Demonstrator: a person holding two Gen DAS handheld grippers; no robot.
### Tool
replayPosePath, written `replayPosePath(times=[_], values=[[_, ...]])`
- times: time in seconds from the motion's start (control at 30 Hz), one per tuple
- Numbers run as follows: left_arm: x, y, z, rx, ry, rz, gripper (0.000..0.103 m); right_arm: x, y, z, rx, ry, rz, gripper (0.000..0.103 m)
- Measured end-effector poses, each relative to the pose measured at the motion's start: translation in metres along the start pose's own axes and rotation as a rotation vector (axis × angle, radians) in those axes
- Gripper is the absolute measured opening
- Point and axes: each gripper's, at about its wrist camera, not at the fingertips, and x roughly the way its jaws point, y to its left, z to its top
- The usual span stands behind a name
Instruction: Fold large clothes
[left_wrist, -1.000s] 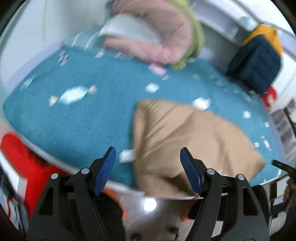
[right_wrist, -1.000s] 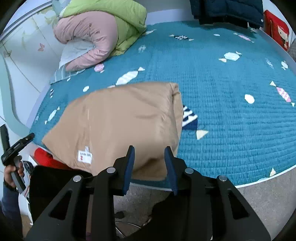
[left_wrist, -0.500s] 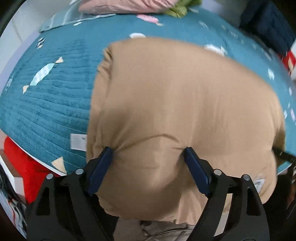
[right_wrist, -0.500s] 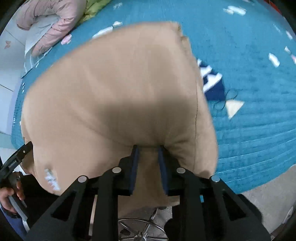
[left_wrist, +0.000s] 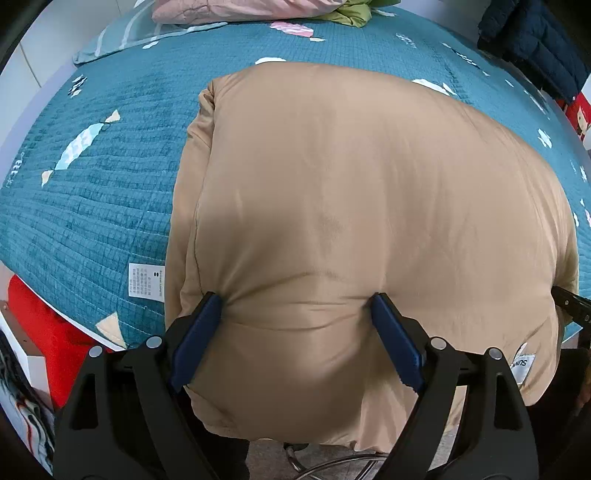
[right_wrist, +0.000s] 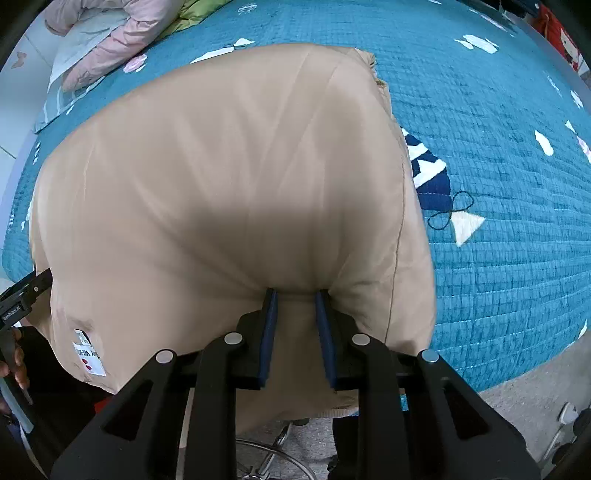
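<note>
Tan, padded and slightly shiny, the big coat (left_wrist: 351, 206) fills the middle of both wrist views, lying on the teal quilted bed (left_wrist: 110, 192) with its near edge hanging over the bed's lower rim. It already looks doubled into a thick rectangular bundle, with a white label low on its left in the right wrist view and low on its right in the left wrist view.

At the bottom centre of the left wrist view, the left hand-held gripper (left_wrist: 297, 314) is spread wide, its blue pads pressing into the puffy near edge on either side of a broad bulge of cloth; it brackets the fabric but has not closed on it. At the bottom centre of the right wrist view, the right hand-held gripper (right_wrist: 295, 295) stands nearly closed, with a narrow fold of the same edge pinched between its pads.

I would judge this the grasping step before another fold. The next move seems to call for the left one to close too, then for both to lift the near edge together and carry it toward the top of the frame. A pink jacket (right_wrist: 107, 48) lies bundled at the upper left of the right wrist view, well apart.
</note>
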Motion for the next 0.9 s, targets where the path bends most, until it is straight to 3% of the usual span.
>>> replayPosePath(times=[0.3, 0.43, 0.53, 0.7, 0.9], values=[[0.000, 0.003, -0.001, 0.006, -0.002, -0.018, 0.084, -0.004, 0.005, -0.001, -0.016, -0.002, -0.019, 0.020], [-0.007, 0.010, -0.001, -0.013, -0.019, -0.065, 0.084, -0.010, 0.009, 0.001, 0.004, 0.001, -0.023, 0.022], [-0.018, 0.020, -0.001, -0.049, -0.052, -0.118, 0.084, -0.028, 0.011, 0.003, 0.039, -0.046, 0.025, 0.025], [-0.034, 0.044, 0.001, -0.126, -0.081, -0.171, 0.084, -0.065, 0.041, 0.006, -0.016, -0.166, 0.093, 0.025], [-0.048, 0.073, -0.002, -0.192, -0.115, -0.180, 0.084, -0.051, 0.086, 0.007, -0.053, -0.132, 0.228, 0.025]])
